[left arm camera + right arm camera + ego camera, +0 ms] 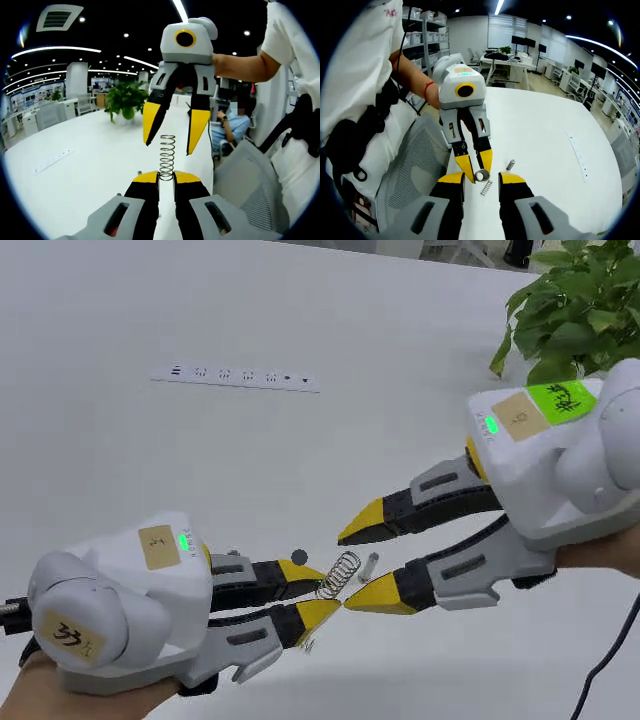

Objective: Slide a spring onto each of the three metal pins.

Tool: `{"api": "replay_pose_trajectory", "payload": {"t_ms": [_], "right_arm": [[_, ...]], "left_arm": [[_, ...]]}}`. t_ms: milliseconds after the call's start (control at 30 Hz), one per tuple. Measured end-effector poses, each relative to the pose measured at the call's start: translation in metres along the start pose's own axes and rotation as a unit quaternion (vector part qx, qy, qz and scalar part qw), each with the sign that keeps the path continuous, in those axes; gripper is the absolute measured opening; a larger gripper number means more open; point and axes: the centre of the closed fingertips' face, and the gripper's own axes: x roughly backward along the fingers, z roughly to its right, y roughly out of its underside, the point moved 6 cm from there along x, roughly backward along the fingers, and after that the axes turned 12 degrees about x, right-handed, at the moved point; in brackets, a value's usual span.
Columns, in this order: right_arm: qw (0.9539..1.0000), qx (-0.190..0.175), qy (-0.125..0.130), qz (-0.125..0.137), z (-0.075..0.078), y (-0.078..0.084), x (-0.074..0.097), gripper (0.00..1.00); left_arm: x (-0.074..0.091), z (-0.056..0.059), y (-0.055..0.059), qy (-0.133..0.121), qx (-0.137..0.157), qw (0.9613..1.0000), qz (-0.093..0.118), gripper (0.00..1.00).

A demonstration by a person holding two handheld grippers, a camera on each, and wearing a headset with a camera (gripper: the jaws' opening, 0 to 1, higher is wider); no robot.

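My left gripper (330,590) is shut on one end of a silver coil spring (340,573), which sticks out past its yellow tips. In the left gripper view the spring (166,155) points at my right gripper (168,147). The right gripper (343,573) is open, with its yellow tips above and below the spring's free end. A short metal pin (368,567) lies on the white table just beyond the spring. In the right gripper view I see the held spring end-on (480,175), the pin (510,164) and a second spring (485,187) lying on the table.
A white power strip (235,377) lies far back on the table (300,460). A green plant (570,300) stands at the back right. A grey mesh chair (415,170) is by the table's edge. A small dark dot (299,558) marks the table near my left gripper.
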Motion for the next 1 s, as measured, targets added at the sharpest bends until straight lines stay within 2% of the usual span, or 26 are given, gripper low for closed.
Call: {"api": "replay_pose_trajectory", "payload": {"t_ms": [100, 167, 400, 633, 1000], "right_arm": [[0.9986, 0.030, -0.031, -0.030, 0.001, -0.002, -0.003, 0.26], [0.9957, 0.053, -0.054, -0.053, 0.000, -0.001, -0.008, 0.25], [0.9881, 0.088, -0.091, -0.087, 0.001, 0.001, -0.018, 0.19], [0.9847, 0.102, -0.105, -0.096, 0.006, 0.003, -0.021, 0.13], [0.9826, 0.103, -0.114, -0.104, 0.007, 0.003, -0.026, 0.12]], "left_arm": [[0.000, 0.000, 0.001, 0.000, 0.000, 1.0000, 0.002, 0.10], [0.000, 0.001, 0.001, 0.001, 0.002, 1.0000, 0.004, 0.10], [-0.001, 0.000, 0.004, 0.002, 0.005, 1.0000, 0.007, 0.10], [0.000, -0.003, 0.006, 0.002, 0.010, 0.9999, 0.011, 0.10], [0.000, -0.006, 0.010, 0.000, 0.009, 0.9999, 0.011, 0.10]]}}
